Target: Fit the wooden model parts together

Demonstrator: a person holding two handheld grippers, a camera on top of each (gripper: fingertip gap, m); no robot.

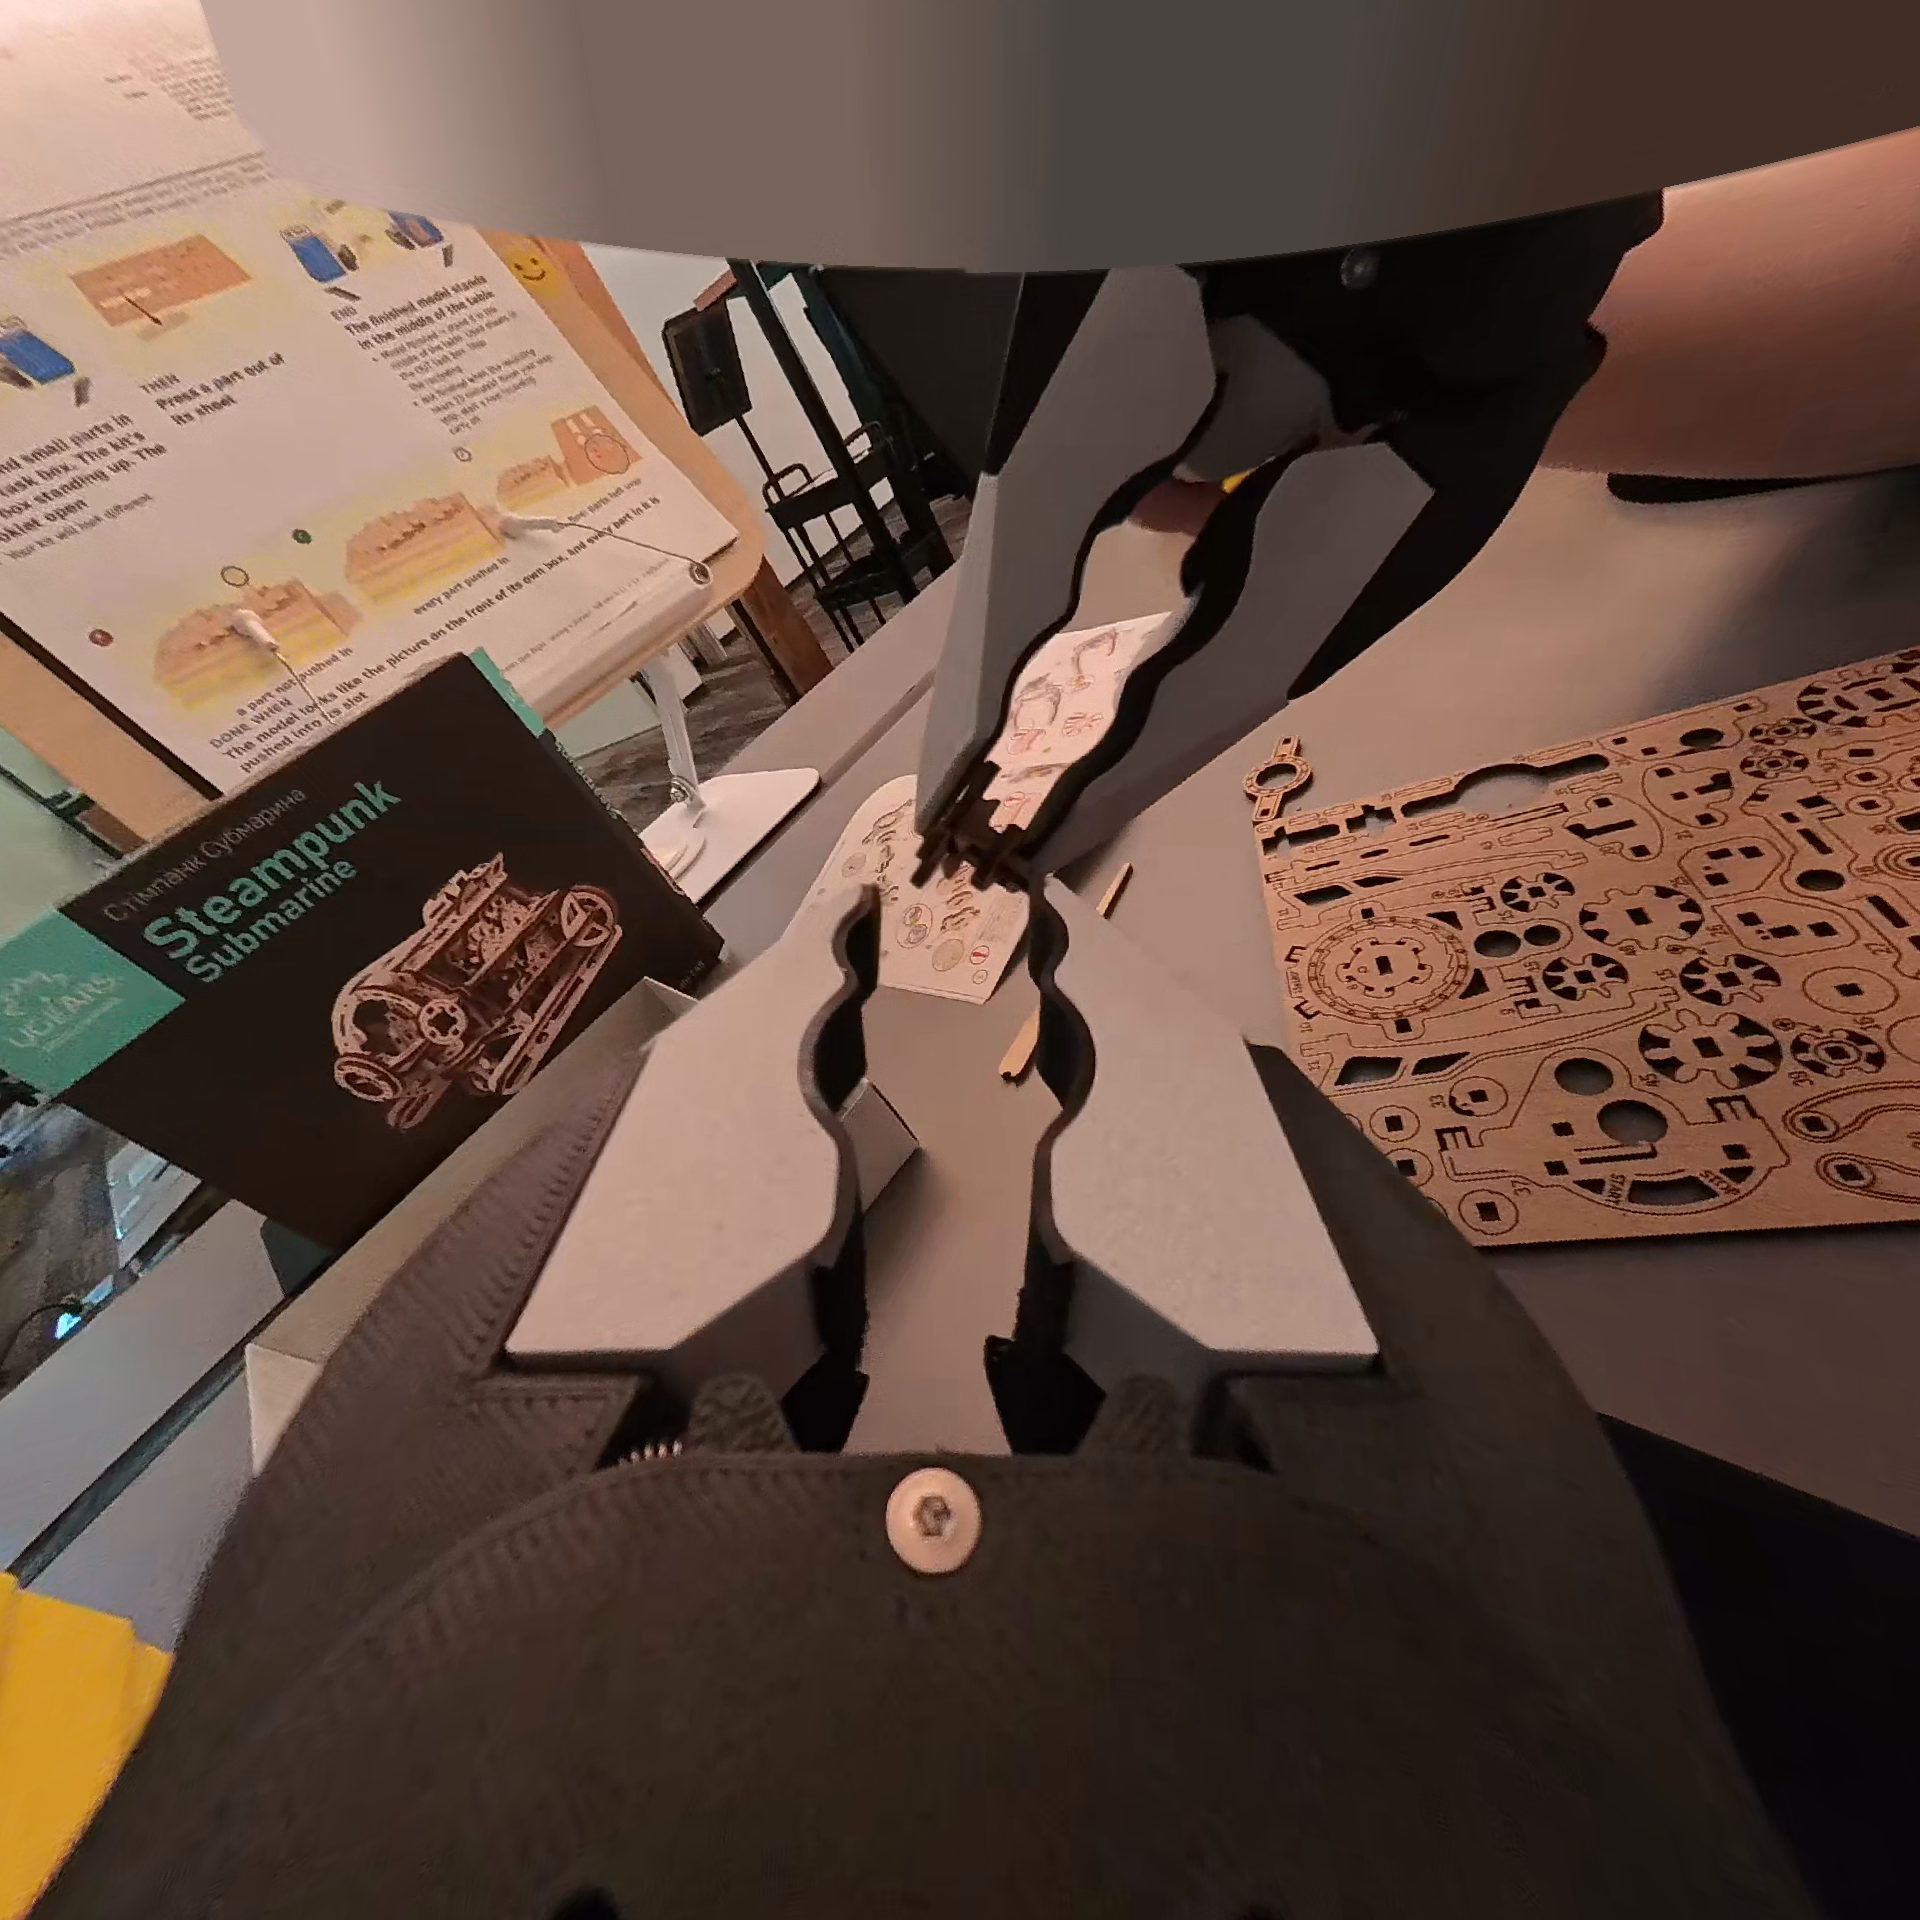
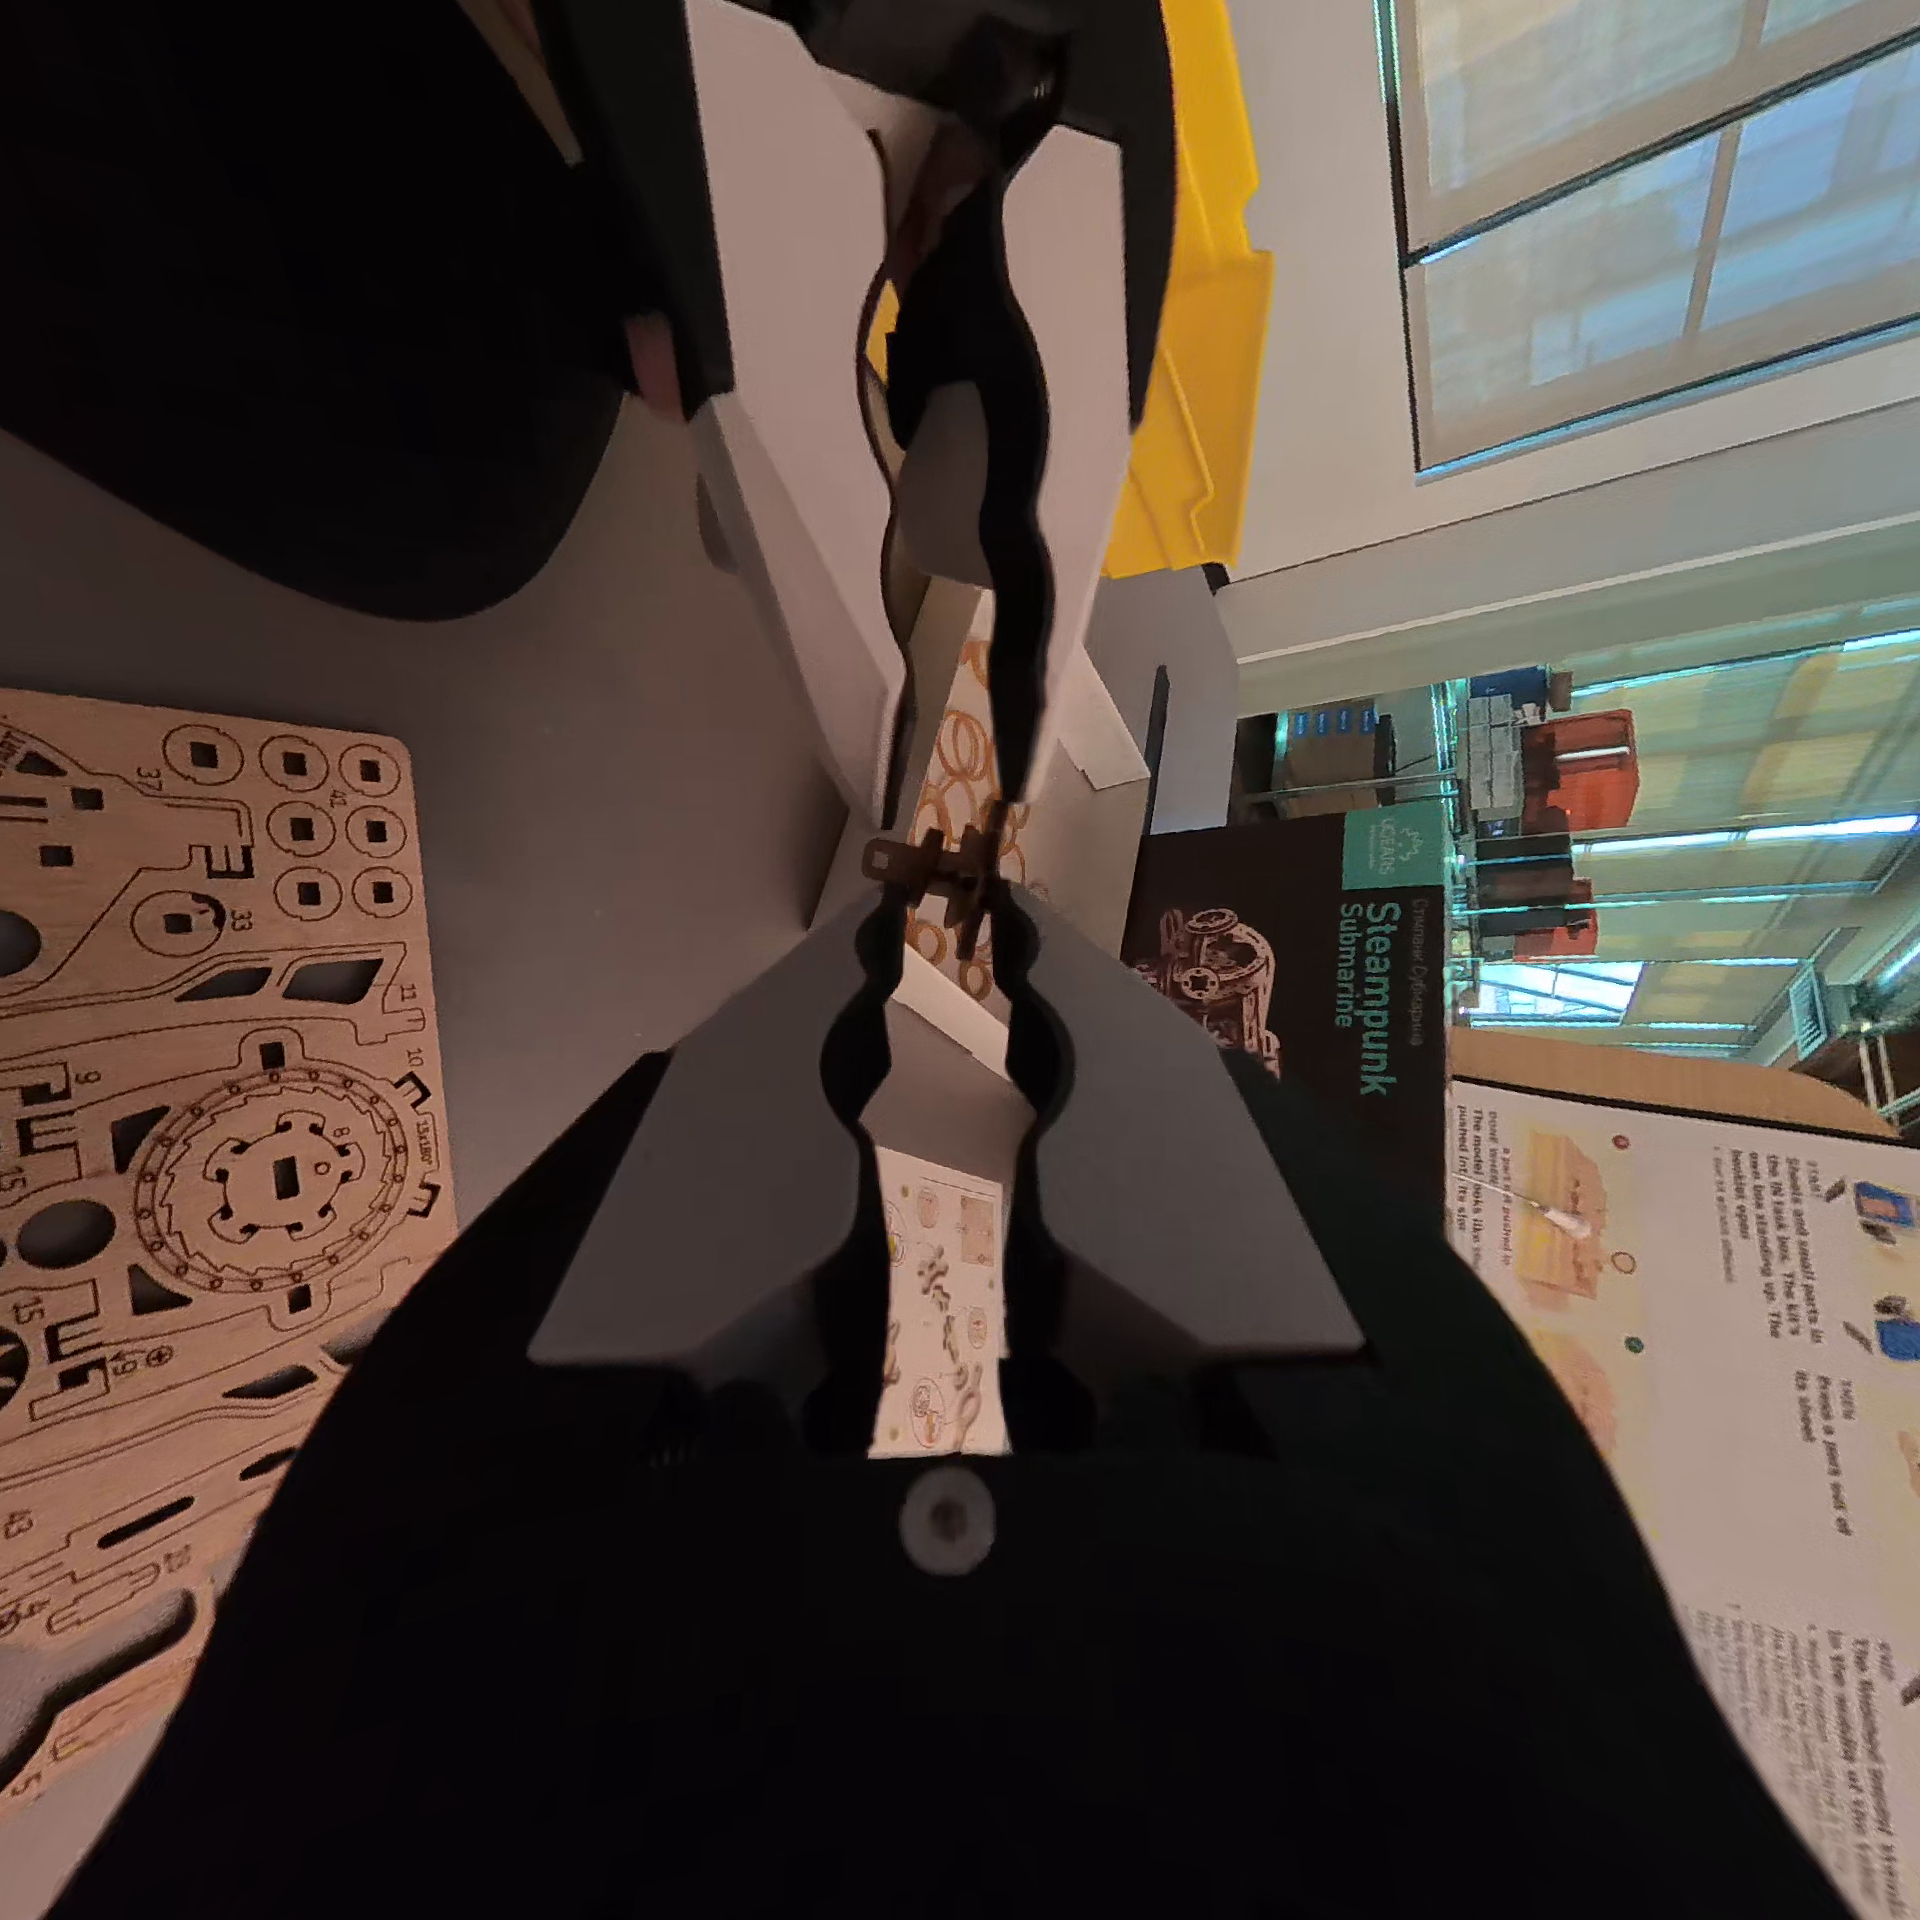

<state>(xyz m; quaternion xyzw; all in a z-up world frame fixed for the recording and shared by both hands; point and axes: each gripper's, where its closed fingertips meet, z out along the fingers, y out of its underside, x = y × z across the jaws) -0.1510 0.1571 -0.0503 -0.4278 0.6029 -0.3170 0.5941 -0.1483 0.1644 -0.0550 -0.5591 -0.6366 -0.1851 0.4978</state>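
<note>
A small dark wooden assembly point(image 2: 930, 868), a short axle with cross pieces, hangs in the air above the grey table. My right gripper point(image 2: 948, 916) is shut on it from one side. In the left wrist view the right gripper point(image 1: 982, 836) comes down from above with the dark parts point(image 1: 971, 871) sticking out of its tips. My left gripper point(image 1: 956, 902) meets it tip to tip. From the right wrist view the left gripper point(image 2: 1000, 816) pinches the other end of the assembly. The joint itself is small and dark.
A laser-cut plywood sheet point(image 1: 1610, 935) lies flat on the table's right side. The dark kit box point(image 1: 364, 935) stands at the left with an instruction board point(image 1: 312, 416) behind it. An open booklet point(image 1: 935, 956) and two loose wooden sticks point(image 1: 1023, 1039) lie under the grippers. A yellow bin point(image 2: 1195, 364) sits beyond. Only a small space, under 4 cm, lies between the two pairs of fingers.
</note>
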